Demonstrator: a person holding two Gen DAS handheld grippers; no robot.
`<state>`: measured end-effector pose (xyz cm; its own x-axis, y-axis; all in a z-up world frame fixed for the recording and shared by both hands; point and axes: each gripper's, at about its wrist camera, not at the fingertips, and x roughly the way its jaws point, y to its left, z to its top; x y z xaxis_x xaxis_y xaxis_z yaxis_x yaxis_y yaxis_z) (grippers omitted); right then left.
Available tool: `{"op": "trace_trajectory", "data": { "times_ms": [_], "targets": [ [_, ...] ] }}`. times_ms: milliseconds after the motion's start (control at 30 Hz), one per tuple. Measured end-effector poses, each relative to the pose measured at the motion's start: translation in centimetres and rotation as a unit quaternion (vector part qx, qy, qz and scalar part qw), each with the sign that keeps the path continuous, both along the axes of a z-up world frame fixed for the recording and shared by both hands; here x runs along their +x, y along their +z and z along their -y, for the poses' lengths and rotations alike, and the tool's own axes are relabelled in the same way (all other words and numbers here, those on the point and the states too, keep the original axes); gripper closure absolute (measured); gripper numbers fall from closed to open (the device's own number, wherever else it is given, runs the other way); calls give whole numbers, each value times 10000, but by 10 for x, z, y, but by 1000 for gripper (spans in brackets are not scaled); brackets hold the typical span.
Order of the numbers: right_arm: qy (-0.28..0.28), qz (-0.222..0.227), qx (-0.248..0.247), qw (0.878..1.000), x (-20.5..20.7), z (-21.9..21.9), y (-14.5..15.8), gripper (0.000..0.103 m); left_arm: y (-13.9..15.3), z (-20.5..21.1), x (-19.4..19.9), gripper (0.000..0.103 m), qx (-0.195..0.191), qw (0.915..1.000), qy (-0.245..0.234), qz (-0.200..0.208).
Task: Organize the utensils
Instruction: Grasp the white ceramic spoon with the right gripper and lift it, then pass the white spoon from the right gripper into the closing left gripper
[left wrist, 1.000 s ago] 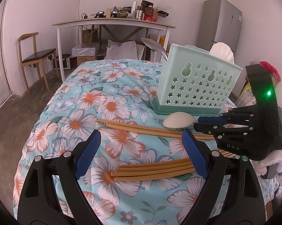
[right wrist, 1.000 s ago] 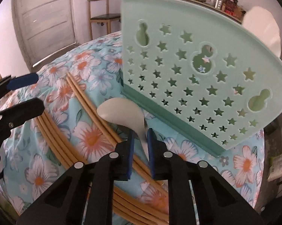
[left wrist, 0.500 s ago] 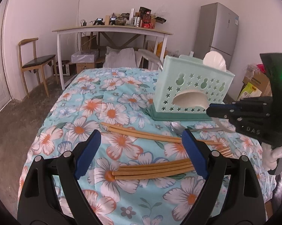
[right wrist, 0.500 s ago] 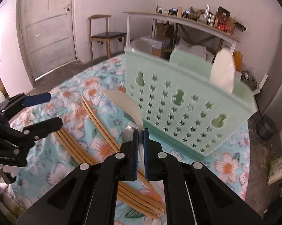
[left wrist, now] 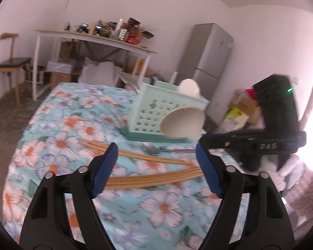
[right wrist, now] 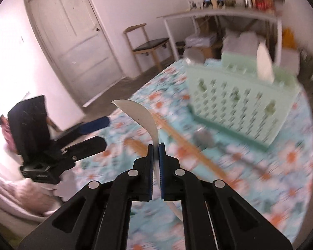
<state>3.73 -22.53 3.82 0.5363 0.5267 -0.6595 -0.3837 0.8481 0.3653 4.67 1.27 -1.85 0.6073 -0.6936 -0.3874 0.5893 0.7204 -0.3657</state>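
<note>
My right gripper (right wrist: 155,145) is shut on a white spoon (right wrist: 142,115) and holds it in the air above the floral cloth; its bowl also shows in the left wrist view (left wrist: 182,123), in front of the mint green caddy (left wrist: 156,112). The caddy (right wrist: 239,95) holds another white spoon (left wrist: 188,87) and a metal one. A metal spoon (left wrist: 154,149) and several wooden chopsticks (left wrist: 152,177) lie on the cloth. My left gripper (left wrist: 155,166) is open and empty above the chopsticks.
The bed with floral cloth (left wrist: 73,125) drops off at its edges. A white table (left wrist: 94,39) with clutter, a chair (left wrist: 8,62) and a fridge (left wrist: 210,58) stand behind. A door (right wrist: 73,37) is at the left in the right wrist view.
My right gripper has lifted the white spoon off the cloth and raised it, uncovering the metal spoon. Both grippers have risen and pulled back from the caddy.
</note>
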Motion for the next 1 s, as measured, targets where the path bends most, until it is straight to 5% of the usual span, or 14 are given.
{"op": "trace_trajectory", "data": {
  "times_ms": [400, 567, 700, 767, 1000],
  "targets": [
    [449, -1392, 1500, 9778, 1, 9, -61, 98, -13, 6, 6, 66, -254, 9971, -556, -461],
    [587, -1817, 1800, 9649, 3, 5, -83, 97, -22, 11, 7, 90, -149, 9966, -565, -577],
    [494, -1806, 1325, 9733, 3, 1, -85, 90, -30, 13, 13, 97, 83, 9961, -468, -749],
    [396, -1687, 824, 9814, 5, 0, -80, 70, -36, 16, 18, 99, 276, 9951, -396, -860],
    [-95, -247, -1016, 9945, 19, 9, -47, 70, -59, 16, 37, 101, 846, 9874, -62, -1334]
  ]
}}
